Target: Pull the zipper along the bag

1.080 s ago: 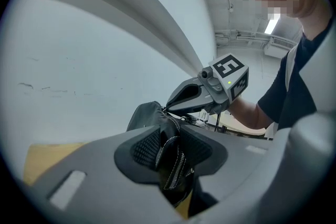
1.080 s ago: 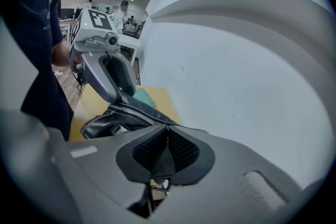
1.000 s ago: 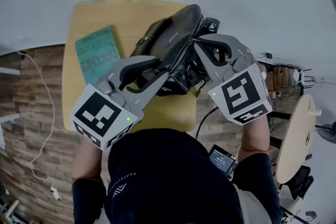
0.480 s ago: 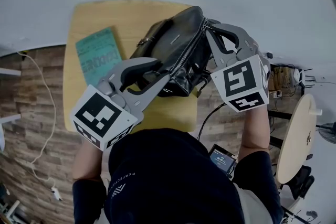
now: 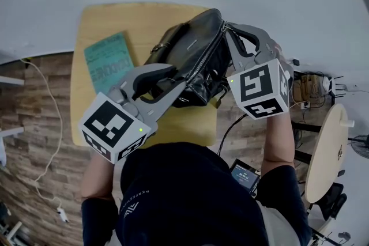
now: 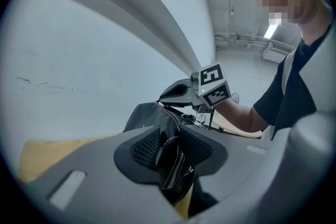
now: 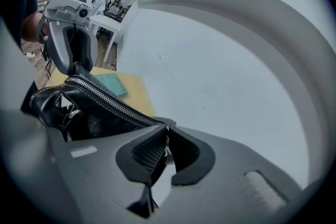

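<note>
Zipper pull seemingly in right gripper, bag clamped

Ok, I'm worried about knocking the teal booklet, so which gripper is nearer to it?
Left. The left gripper clamps the bag at its near end, beside the teal booklet; the right gripper pinches the zipper pull at the far end, farther away.

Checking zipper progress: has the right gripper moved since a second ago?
Yes. In the head view the right gripper has slid along the bag toward the far edge of the table, jaws shut on the zipper pull.
</note>
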The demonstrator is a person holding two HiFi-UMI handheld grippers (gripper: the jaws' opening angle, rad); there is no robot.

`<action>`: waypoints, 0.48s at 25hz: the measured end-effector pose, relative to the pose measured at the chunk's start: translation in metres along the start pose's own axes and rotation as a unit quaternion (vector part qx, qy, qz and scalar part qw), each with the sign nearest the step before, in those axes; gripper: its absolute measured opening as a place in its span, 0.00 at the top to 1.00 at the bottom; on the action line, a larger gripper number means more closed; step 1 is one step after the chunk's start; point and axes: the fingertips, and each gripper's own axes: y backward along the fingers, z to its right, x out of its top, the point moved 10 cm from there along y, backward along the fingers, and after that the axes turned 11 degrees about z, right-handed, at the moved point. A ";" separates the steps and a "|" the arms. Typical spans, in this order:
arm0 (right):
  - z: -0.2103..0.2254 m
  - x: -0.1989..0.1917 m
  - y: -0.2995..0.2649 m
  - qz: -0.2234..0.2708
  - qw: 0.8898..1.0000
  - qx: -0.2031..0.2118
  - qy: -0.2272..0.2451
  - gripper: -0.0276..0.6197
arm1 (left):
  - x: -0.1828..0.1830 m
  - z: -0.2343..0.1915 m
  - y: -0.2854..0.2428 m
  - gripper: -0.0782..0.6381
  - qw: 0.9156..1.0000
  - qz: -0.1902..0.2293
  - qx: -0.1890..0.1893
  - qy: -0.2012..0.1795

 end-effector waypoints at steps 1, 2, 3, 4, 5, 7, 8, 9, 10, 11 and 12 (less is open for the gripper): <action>0.000 0.000 0.000 0.001 1.000 0.000 -0.001 0.93 | -0.001 0.000 0.000 0.70 1.000 0.001 -0.002 0.002; -0.001 -0.001 0.000 0.002 1.000 -0.001 -0.001 0.93 | -0.002 -0.001 0.000 0.70 1.000 0.003 -0.003 0.004; -0.001 -0.001 0.000 0.003 1.000 -0.001 -0.002 0.92 | -0.003 -0.001 0.000 0.70 1.000 0.004 -0.005 0.004; -0.002 -0.002 0.000 0.004 1.000 -0.002 -0.003 0.93 | -0.003 -0.001 0.000 0.70 1.000 0.004 -0.006 0.002; -0.003 -0.002 0.000 0.005 1.000 -0.003 -0.004 0.92 | -0.002 -0.001 0.000 0.70 1.000 0.004 -0.007 -0.001; -0.004 -0.003 -0.002 0.009 1.000 -0.007 -0.011 0.93 | -0.004 -0.002 0.000 0.70 1.000 0.005 -0.006 -0.007; -0.005 -0.004 -0.003 0.012 1.000 -0.008 -0.015 0.93 | -0.004 -0.002 0.000 0.70 1.000 0.006 -0.005 -0.008; -0.006 -0.004 -0.003 0.015 1.000 -0.008 -0.020 0.92 | -0.004 -0.002 0.001 0.70 1.000 0.007 -0.005 -0.009; -0.006 -0.005 -0.003 0.018 1.000 -0.008 -0.024 0.92 | -0.005 -0.002 0.001 0.69 1.000 0.008 -0.004 -0.009; -0.006 -0.005 -0.003 0.021 0.999 -0.009 -0.027 0.92 | -0.006 -0.002 0.001 0.69 1.000 0.010 -0.005 -0.009; -0.005 -0.006 -0.002 0.024 0.999 -0.009 -0.030 0.92 | -0.008 -0.002 0.001 0.69 1.000 0.013 -0.005 -0.009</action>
